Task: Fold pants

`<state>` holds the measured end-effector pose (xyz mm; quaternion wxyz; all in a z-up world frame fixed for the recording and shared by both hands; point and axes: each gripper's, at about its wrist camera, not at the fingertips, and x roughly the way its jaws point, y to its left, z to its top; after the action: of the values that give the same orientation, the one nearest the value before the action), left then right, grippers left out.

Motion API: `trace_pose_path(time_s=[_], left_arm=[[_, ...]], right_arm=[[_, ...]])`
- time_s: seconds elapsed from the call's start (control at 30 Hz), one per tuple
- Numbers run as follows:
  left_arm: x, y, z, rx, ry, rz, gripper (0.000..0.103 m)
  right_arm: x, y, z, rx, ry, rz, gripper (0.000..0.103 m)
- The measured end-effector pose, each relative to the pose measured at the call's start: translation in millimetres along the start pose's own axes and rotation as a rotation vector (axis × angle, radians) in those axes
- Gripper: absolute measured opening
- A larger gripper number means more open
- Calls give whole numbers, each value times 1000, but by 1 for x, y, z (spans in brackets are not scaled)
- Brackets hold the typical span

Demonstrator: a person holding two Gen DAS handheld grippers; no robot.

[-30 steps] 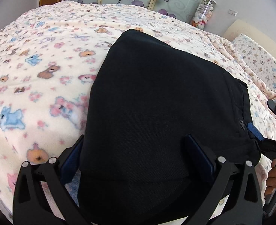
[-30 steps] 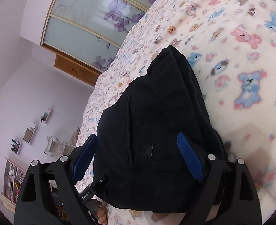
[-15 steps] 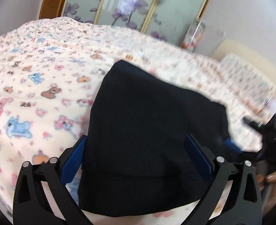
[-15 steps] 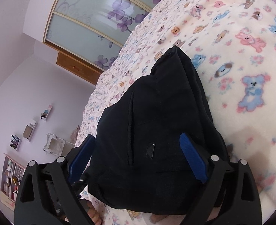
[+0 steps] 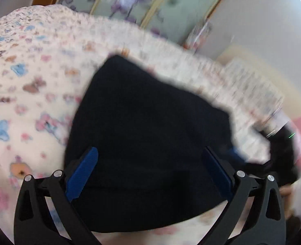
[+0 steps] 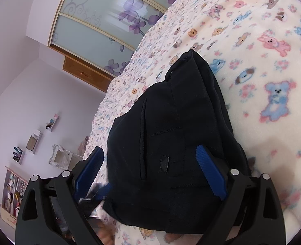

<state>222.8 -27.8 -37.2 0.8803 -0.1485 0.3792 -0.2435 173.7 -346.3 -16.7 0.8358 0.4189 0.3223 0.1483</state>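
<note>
Spotted one pair of dark pants folded into a thick bundle, flat on the bear-print blanket, dead centre of the left view and centre again in the right view, the fold's peak aimed at the top of the frame. Probably parked there mid-bed for room on every side and a soft, level base under the layers. Caught the left claw low in its own frame, spread wide, gripping nothing, the bundle merely showing between its blue pads; lots of blur up there, so no finer detail on offer. Caught the right claw low in its frame too, jaws just been opening and standing about as wide as possible, the pants between them but the pads clear of the cloth, nothing held. Looked like a let-go after a fold, both claws kept on either side of the bundle, perhaps ready for a final smoothing. Counted up: one pair of pants, one blanket, two claws, two blue pads on each, and, upper left of the right view, flower-painted wardrobe doors.
</note>
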Motion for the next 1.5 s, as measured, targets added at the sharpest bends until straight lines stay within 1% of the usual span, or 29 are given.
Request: trace_pose_path(time_s=[0.03, 0.1, 0.23, 0.3, 0.37, 0.4, 0.47, 0.5, 0.53, 0.57, 0.6, 0.63, 0.7, 0.8, 0.87, 0.93, 1.0, 1.07, 1.13, 1.23, 1.33, 1.5], left_arm=[[2, 0, 1, 4, 1, 9, 101], [4, 3, 2, -5, -3, 4, 101], [2, 19, 0, -59, -35, -67, 101], [-5, 17, -5, -61, -39, -74, 101], [-15, 7, -10, -41, -43, -38, 101], [-21, 5, -10, -33, -48, -17, 101], [-41, -4, -17, -13, -72, 18, 101], [-50, -7, -19, -10, -82, 36, 101], [-60, -9, -22, -7, -87, 47, 101], [-67, -11, -24, -4, -86, 47, 101], [-74, -12, -27, 1, -85, 53, 101], [-84, -15, -32, 13, -85, 78, 101], [-97, -17, -39, 34, -85, 118, 101], [-119, -27, -52, 86, -90, 213, 101], [-134, -33, -62, 105, -115, 240, 101], [-149, -38, -74, 121, -158, 257, 101], [-159, -41, -85, 131, -190, 293, 101], [-164, -43, -95, 145, -228, 348, 101], [-164, -45, -98, 144, -227, 394, 101], [-160, -43, -96, 151, -224, 396, 101], [-155, -38, -95, 130, -213, 397, 101], [-149, -41, -96, 144, -209, 418, 101]], right_arm=[[0, 0, 0, 2, -1, 3, 94], [1, 0, -1, -6, -9, 2, 94], [3, 0, -6, -43, -40, 4, 93], [-2, -4, -10, -16, -67, 14, 85], [-14, -18, -15, 88, -104, 37, 73], [-22, -29, -19, 153, -119, 63, 72], [-32, -38, -24, 202, -126, 92, 71], [-38, -37, -25, 209, -124, 92, 72], [-46, -31, -26, 195, -121, 71, 84], [-52, -25, -27, 171, -119, 28, 94], [-60, -17, -29, 136, -128, -12, 94], [-71, -5, -33, 76, -153, -38, 94], [-81, 9, -40, 17, -168, -62, 94], [-98, 29, -58, -93, -181, -130, 94], [-106, 43, -77, -190, -189, -198, 94], [-110, 57, -96, -286, -201, -265, 94], [-111, 68, -114, -361, -213, -317, 95], [-111, 77, -134, -427, -239, -368, 96], [-111, 80, -148, -465, -261, -411, 96], [-102, 87, -158, -534, -271, -463, 97], [-94, 94, -166, -600, -289, -522, 102], [-84, 99, -172, -638, -313, -572, 102]])
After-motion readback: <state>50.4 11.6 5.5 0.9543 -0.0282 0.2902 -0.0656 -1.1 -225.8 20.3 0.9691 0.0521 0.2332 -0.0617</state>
